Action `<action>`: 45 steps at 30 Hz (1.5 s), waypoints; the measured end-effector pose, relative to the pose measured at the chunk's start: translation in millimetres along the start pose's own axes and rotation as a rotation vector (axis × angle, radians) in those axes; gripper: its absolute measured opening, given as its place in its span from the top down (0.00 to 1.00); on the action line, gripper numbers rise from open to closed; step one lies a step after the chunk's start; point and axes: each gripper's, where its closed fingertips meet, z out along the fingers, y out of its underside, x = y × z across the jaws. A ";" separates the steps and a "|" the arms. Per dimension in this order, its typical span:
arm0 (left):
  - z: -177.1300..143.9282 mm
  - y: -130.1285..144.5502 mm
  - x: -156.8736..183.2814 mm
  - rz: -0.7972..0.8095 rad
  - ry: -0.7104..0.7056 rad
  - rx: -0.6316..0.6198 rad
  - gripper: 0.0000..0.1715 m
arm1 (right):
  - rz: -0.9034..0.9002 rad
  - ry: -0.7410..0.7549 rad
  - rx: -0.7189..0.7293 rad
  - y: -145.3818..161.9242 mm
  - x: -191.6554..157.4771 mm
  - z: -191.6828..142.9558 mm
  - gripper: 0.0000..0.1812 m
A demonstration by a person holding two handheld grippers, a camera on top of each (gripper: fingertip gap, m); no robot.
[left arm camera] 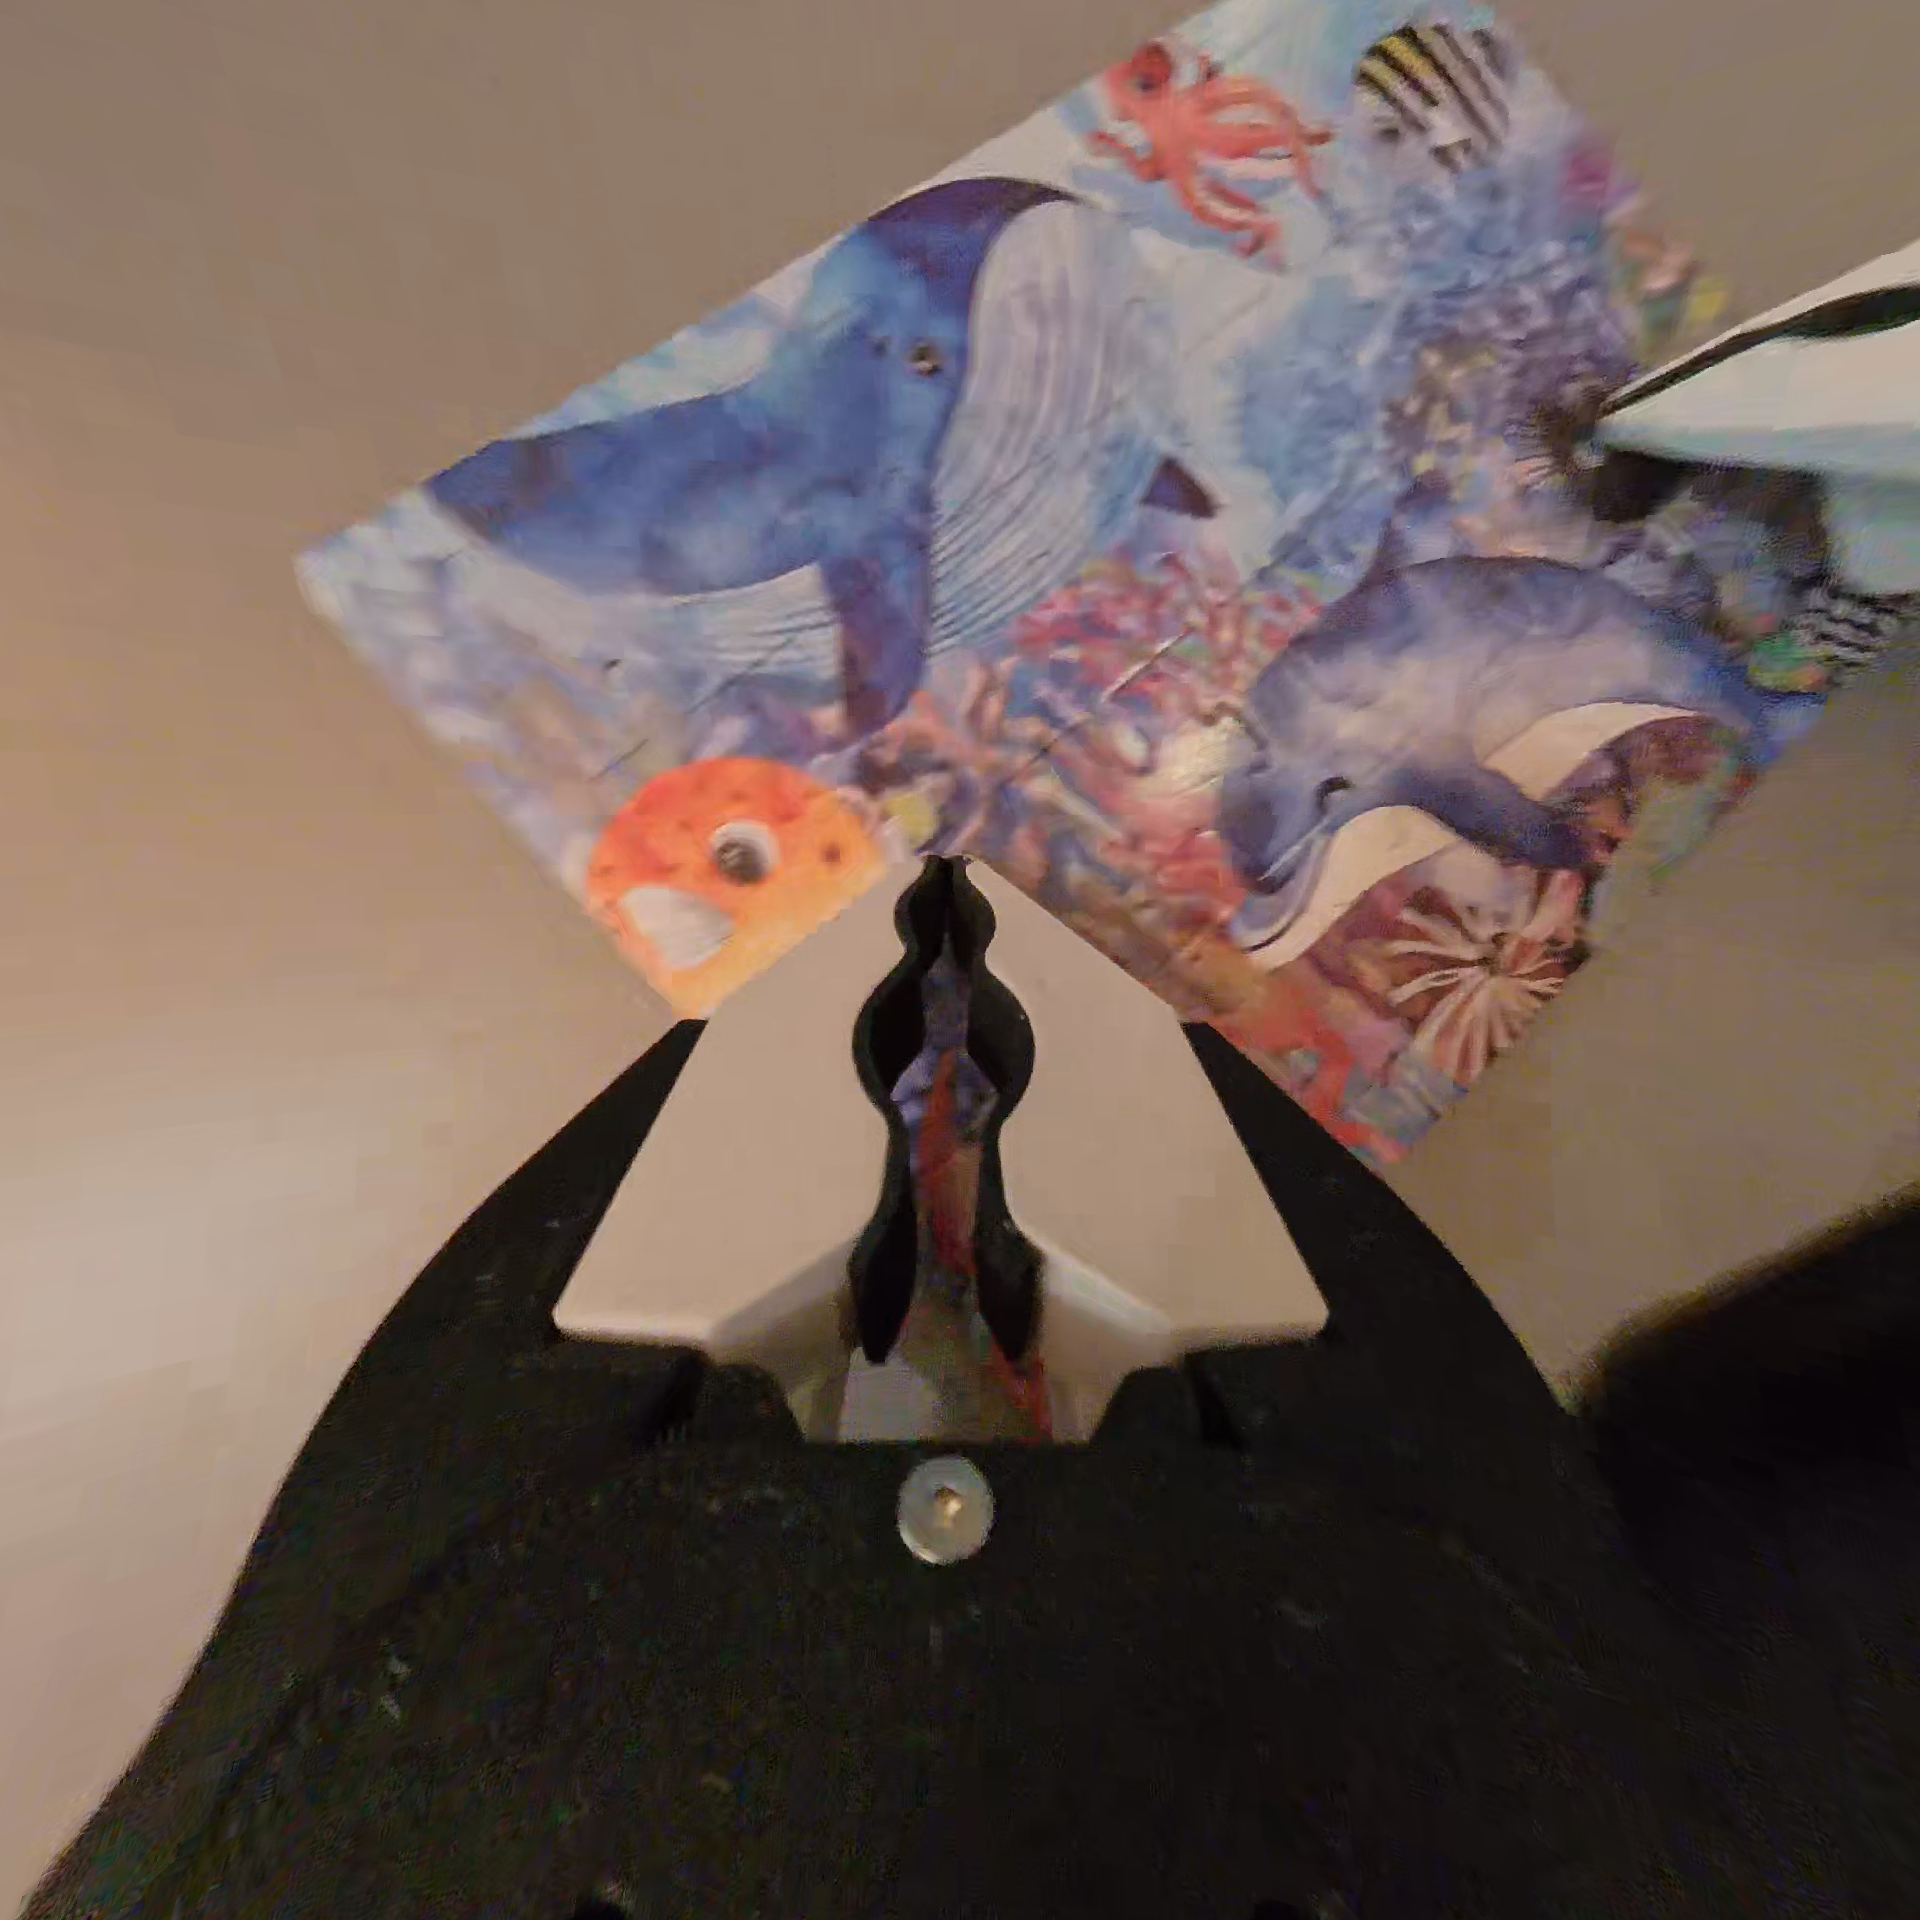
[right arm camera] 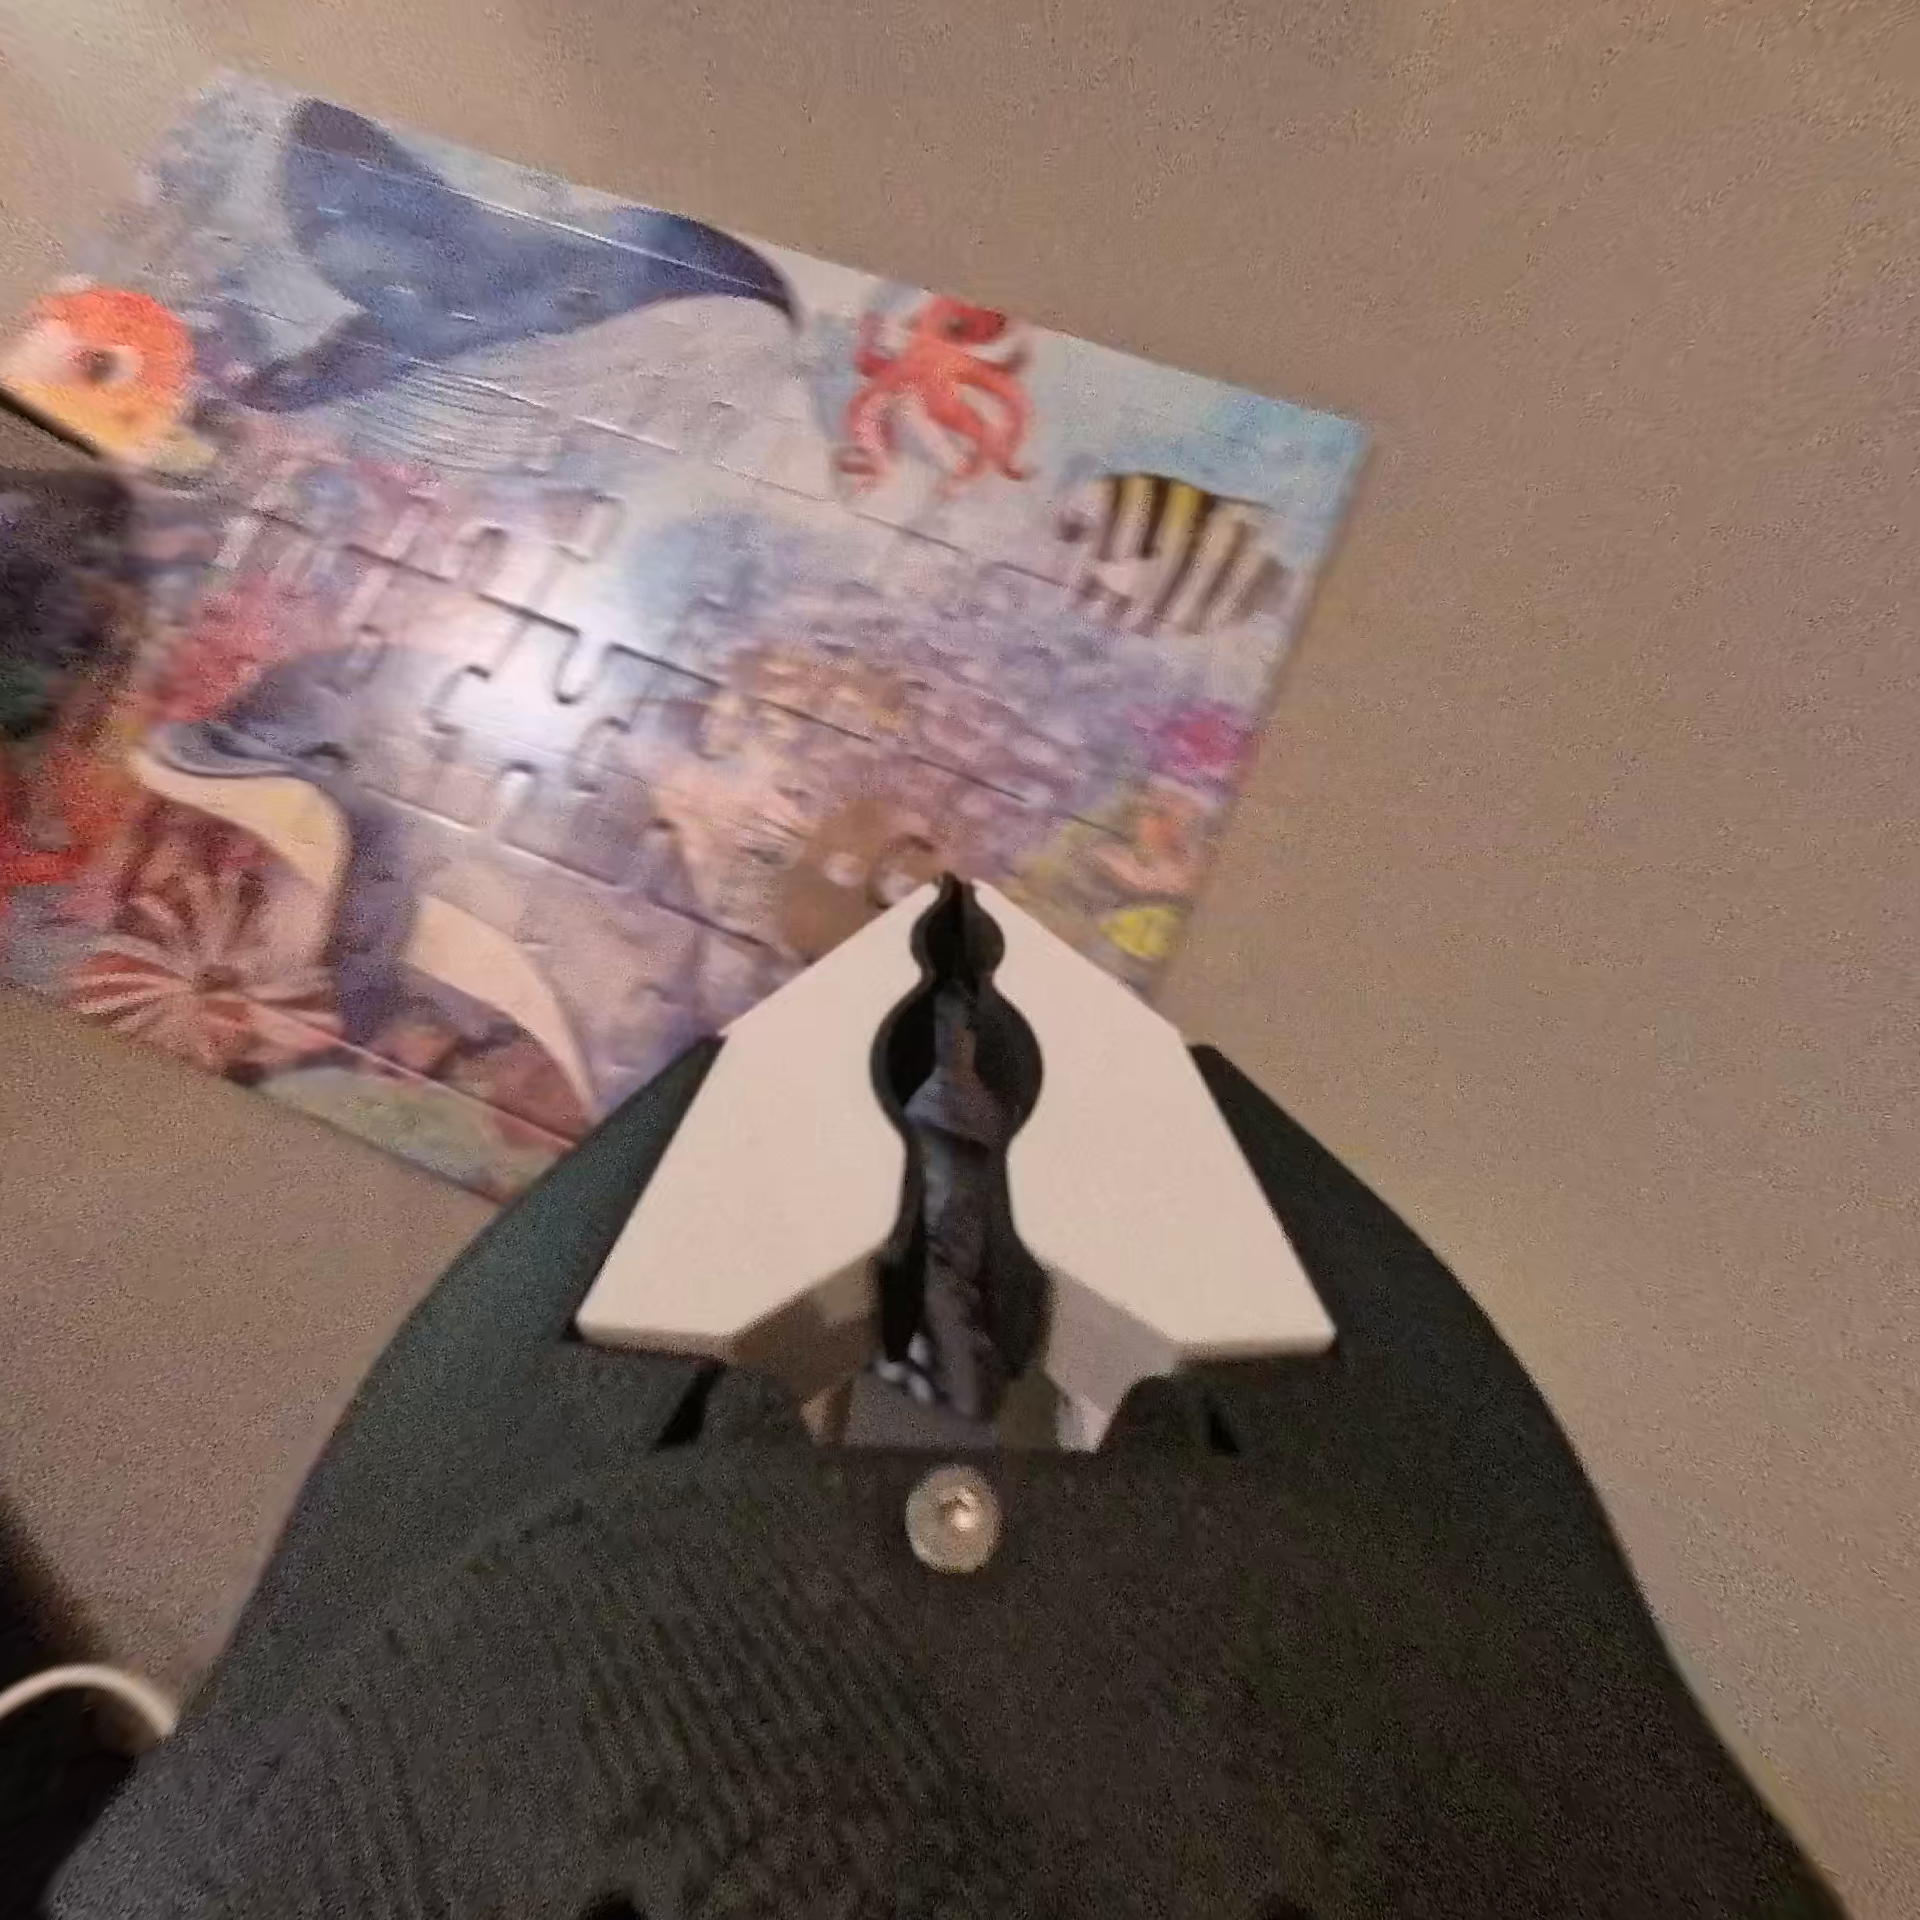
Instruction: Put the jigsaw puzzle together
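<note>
The puzzle (left arm camera: 1091, 582) lies flat on the beige worktop (left arm camera: 260, 935), apparently fully assembled with no gaps showing. Both tools are closed with fingers pressed together: the left tool (left arm camera: 943, 868) tip meets the puzzle's near edge beside the orange fish, the right tool (right arm camera: 951, 888) its near edge by the opposite corner. Its long axis runs between them, each tool equally near.

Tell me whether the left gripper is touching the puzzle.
Touching. The left wrist view shows the left gripper shut on the puzzle, its edge running between the fingers.
</note>
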 end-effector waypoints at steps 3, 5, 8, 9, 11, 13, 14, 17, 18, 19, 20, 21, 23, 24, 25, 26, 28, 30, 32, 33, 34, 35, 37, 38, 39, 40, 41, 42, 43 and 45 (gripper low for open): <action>-19.5 15.8 -28.6 -0.045 -0.091 -0.018 1.00 | 0.039 0.097 -0.027 15.5 35.6 -18.2 1.00; -24.2 15.6 -16.2 -0.046 -0.045 0.009 1.00 | 0.015 0.036 0.002 10.5 11.7 -20.2 1.00; -22.9 2.1 35.7 0.006 0.091 0.087 1.00 | -0.068 -0.164 0.037 -3.5 -71.8 -10.8 1.00; -19.1 -0.5 52.1 0.037 0.117 0.098 1.00 | -0.093 -0.224 0.039 -5.8 -98.6 -6.8 1.00; -8.9 -1.5 79.8 0.084 0.179 0.100 1.00 | -0.138 -0.294 0.039 -4.6 -134.9 2.0 1.00; -1.1 3.3 100.2 0.095 0.256 0.092 1.00 | -0.150 -0.310 0.026 2.9 -146.2 9.1 1.00; 2.7 8.6 98.3 0.107 0.237 0.080 1.00 | -0.145 -0.303 0.032 4.9 -143.6 7.7 1.00; -0.9 21.8 80.8 0.097 0.170 0.049 1.00 | -0.110 -0.191 0.027 12.2 -103.8 -2.2 1.00; -5.9 25.1 69.8 0.077 0.132 0.042 1.00 | -0.087 -0.132 0.022 16.5 -82.3 -7.5 1.00; -11.7 29.0 56.9 0.061 0.085 0.038 1.00 | -0.060 -0.064 0.012 21.6 -58.6 -13.8 1.00; -18.1 33.6 42.5 0.047 0.029 0.030 1.00 | -0.035 0.005 -0.003 27.5 -35.4 -20.8 1.00; -24.7 38.0 30.0 0.037 -0.020 0.021 1.00 | -0.014 0.058 -0.018 33.0 -16.9 -27.5 1.00; -33.8 44.0 15.1 0.031 -0.082 0.004 1.00 | 0.009 0.106 -0.039 38.9 -1.0 -35.0 1.00; -34.8 42.8 15.2 0.033 -0.082 0.008 1.00 | 0.000 0.095 -0.027 35.9 -6.1 -34.2 1.00; -33.5 36.4 23.6 0.033 -0.043 0.033 1.00 | -0.016 0.057 -0.006 29.4 -20.1 -30.6 1.00; -30.3 28.1 36.2 0.031 0.007 0.060 1.00 | -0.035 0.000 0.015 21.5 -40.7 -24.9 1.00; -17.4 18.8 61.4 0.063 0.077 0.060 1.00 | -0.068 -0.135 0.045 7.6 -88.2 -11.7 1.00; -3.8 22.1 73.0 0.115 0.077 0.020 1.00 | -0.096 -0.214 0.046 4.0 -119.0 -2.2 1.00; -5.6 24.7 68.5 0.136 0.046 0.020 1.00 | -0.113 -0.201 0.036 9.2 -116.1 0.1 1.00; -9.3 27.3 61.4 0.125 0.030 0.020 1.00 | -0.095 -0.176 0.037 12.0 -103.4 -2.7 1.00; -13.5 30.3 52.9 0.100 0.022 0.026 1.00 | -0.073 -0.135 0.033 15.3 -83.8 -7.0 1.00; -17.3 33.3 44.4 0.066 0.023 0.038 1.00 | -0.054 -0.069 0.025 19.5 -57.8 -12.2 1.00; -24.1 37.1 32.1 -0.022 0.065 0.065 1.00 | -0.035 0.098 -0.003 29.5 3.0 -25.4 1.00; -26.5 37.9 27.0 -0.059 0.087 0.075 1.00 | -0.018 0.154 -0.022 34.6 28.4 -32.0 1.00; -28.7 38.1 20.8 -0.086 0.091 0.082 1.00 | 0.004 0.181 -0.030 37.7 46.3 -37.8 1.00; -30.7 38.3 14.1 -0.093 0.082 0.087 1.00 | 0.026 0.181 0.001 34.1 56.2 -44.2 1.00; -33.0 38.7 6.4 -0.087 0.056 0.090 1.00 | 0.052 0.165 0.055 25.8 60.2 -51.7 1.00; -36.0 39.1 -3.4 -0.071 0.014 0.099 1.00 | 0.076 0.151 0.111 16.2 62.2 -59.6 1.00; -40.1 38.4 -13.7 -0.042 -0.035 0.123 1.00 | 0.087 0.146 0.171 6.1 63.5 -67.5 1.00; -50.3 34.8 -31.4 0.005 -0.105 0.200 1.00 | 0.073 0.147 0.301 -12.1 63.9 -80.6 1.00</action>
